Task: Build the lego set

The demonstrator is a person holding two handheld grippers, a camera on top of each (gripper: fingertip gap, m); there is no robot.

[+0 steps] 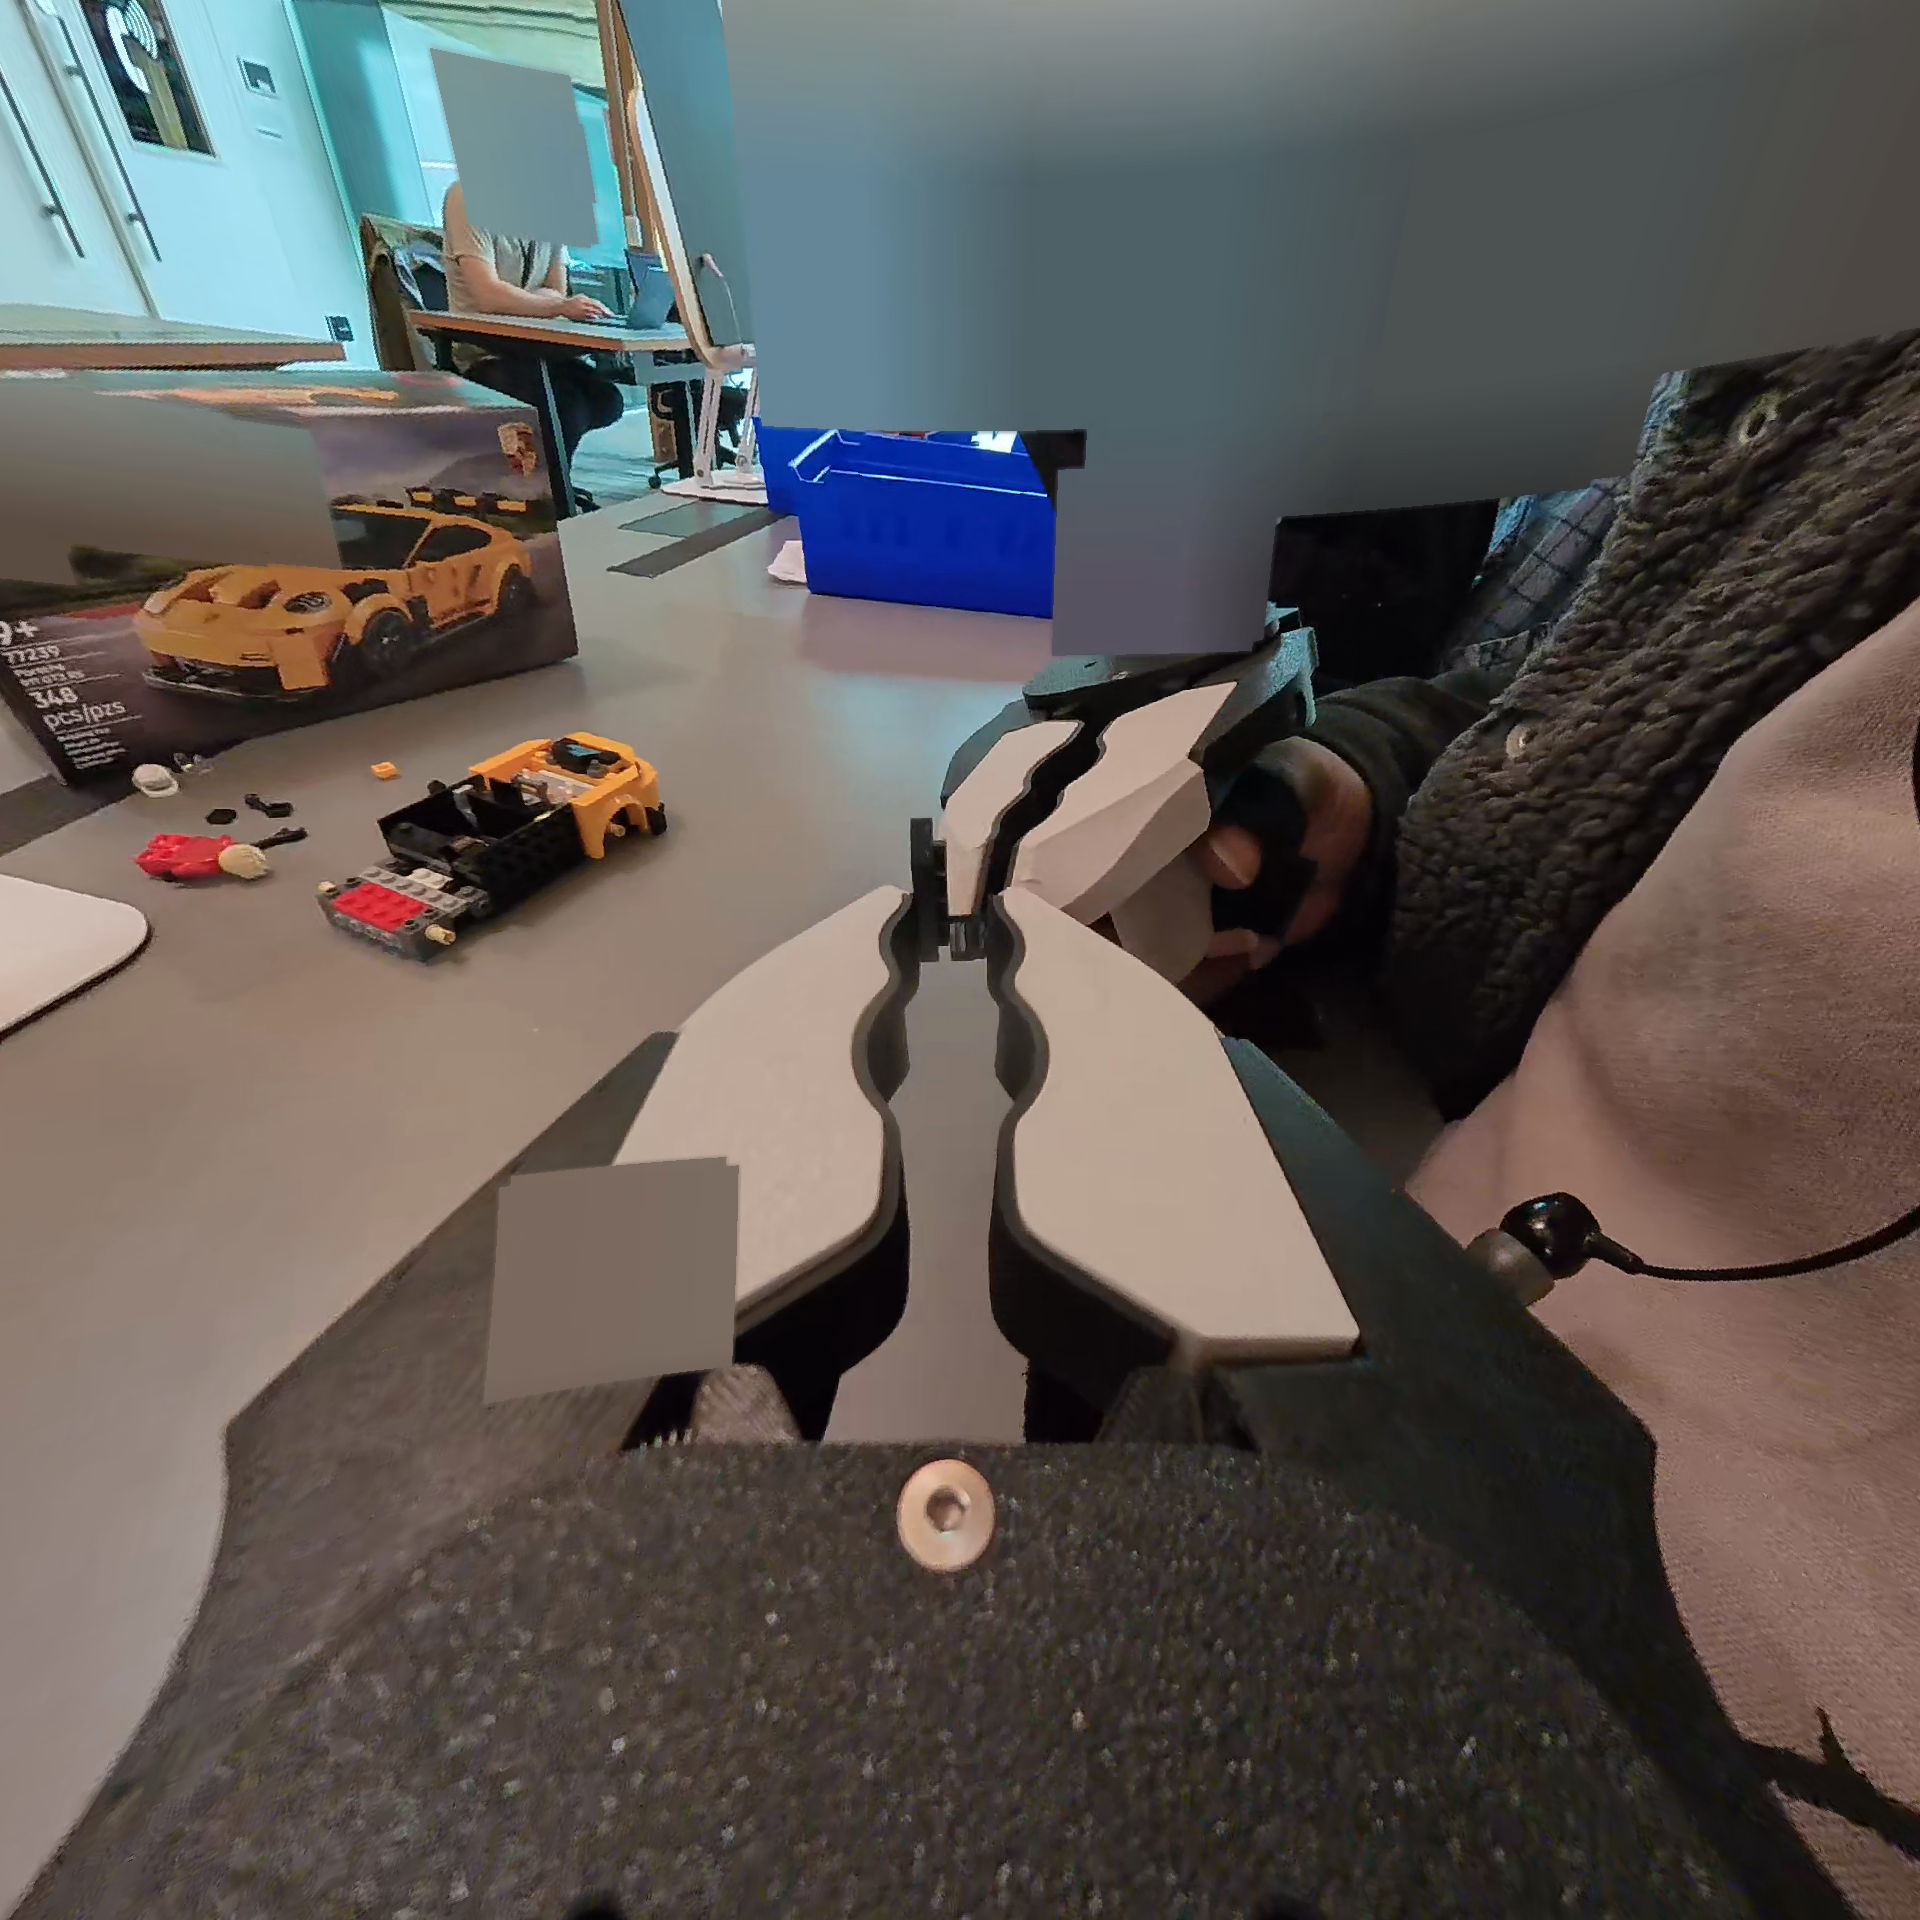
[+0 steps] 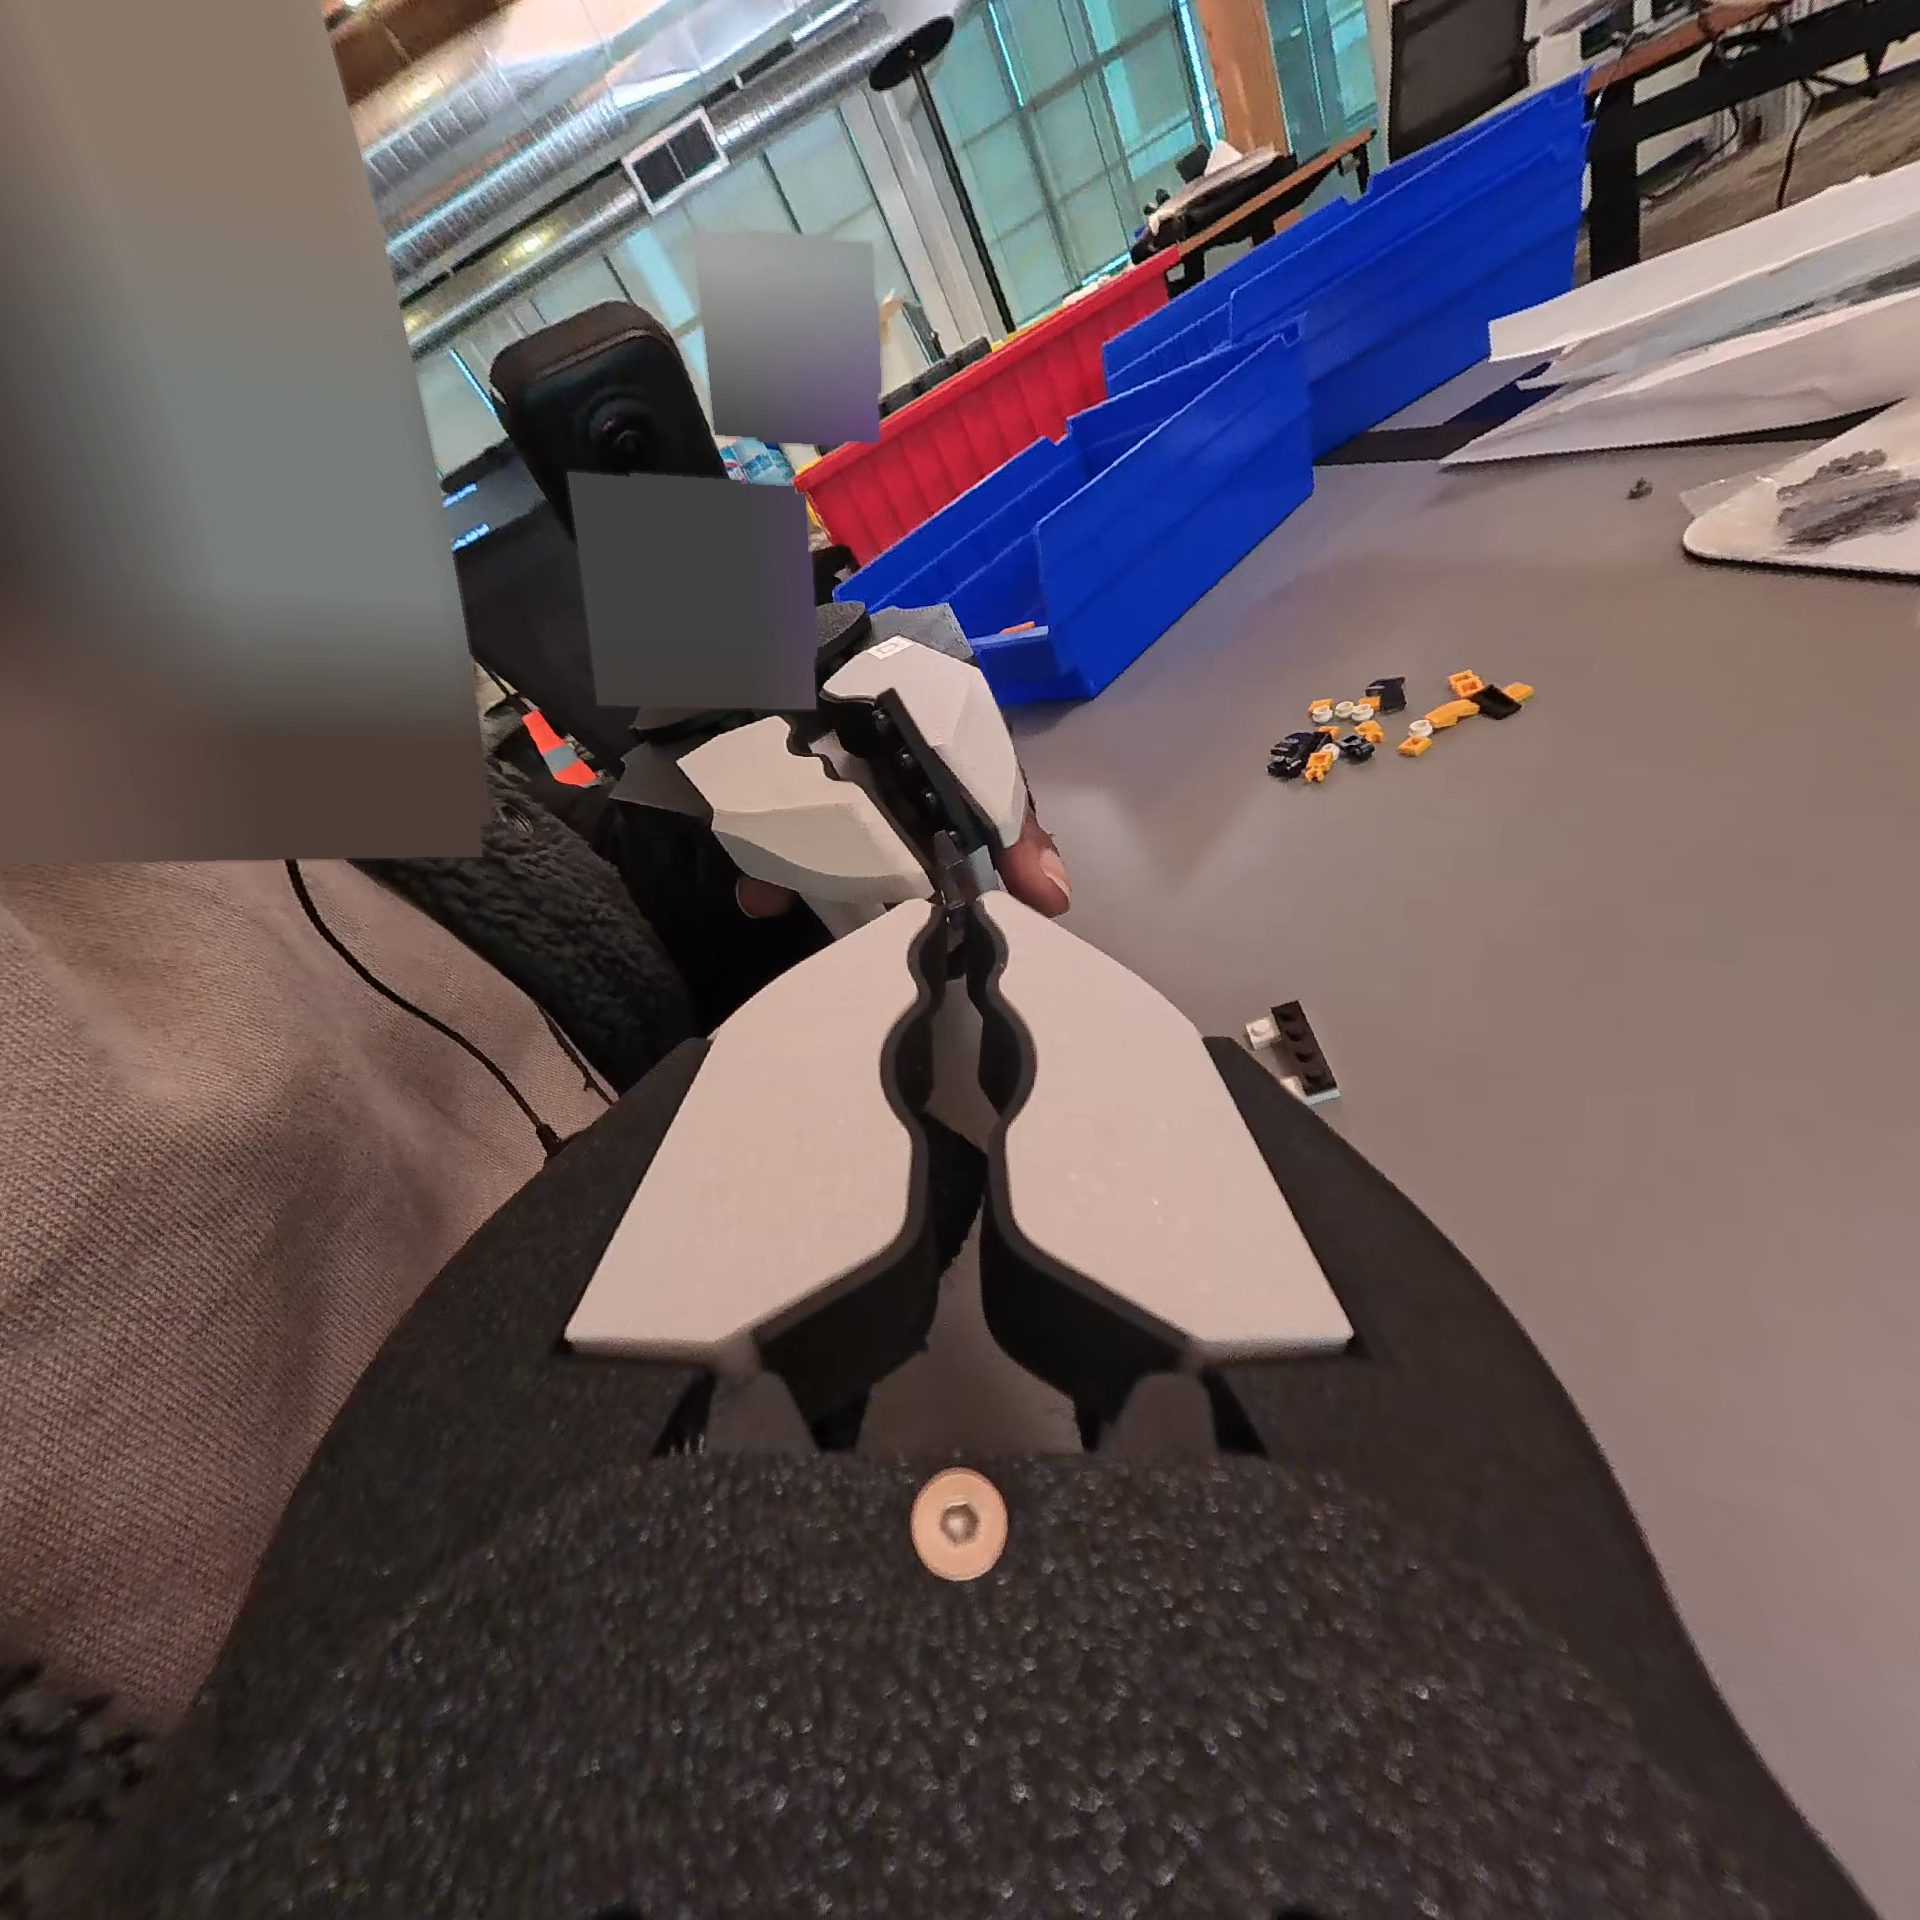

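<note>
Left gripper (image 1: 951, 925): centre of the left wrist view, clamped on a small black piece (image 1: 928, 883) at its tips.
Right gripper (image 2: 961, 920): centre of the right wrist view, closed on a thin dark part (image 2: 954, 868); exact shape too small to tell.
Meeting point: both grippers tip to tip above the counter (image 1: 416, 1143), the two parts touching or nearly so.
Car body (image 1: 499, 847): part-built, black, yellow and red, mid-left of the left wrist view, on the counter, well apart from the grippers.
Box (image 1: 301, 582): upper left of the left wrist view, behind the car body.
Loose pieces (image 2: 1392, 717): yellow, black and white, right of centre in the right wrist view.
Blue bins (image 2: 1174, 509): upper right of the right wrist view.
Step, judged: joining two small parts in the air.
Risk: a slanted push could twist either part out of its grip and drop it onto the counter; too hard a squeeze could pop it loose.
</note>
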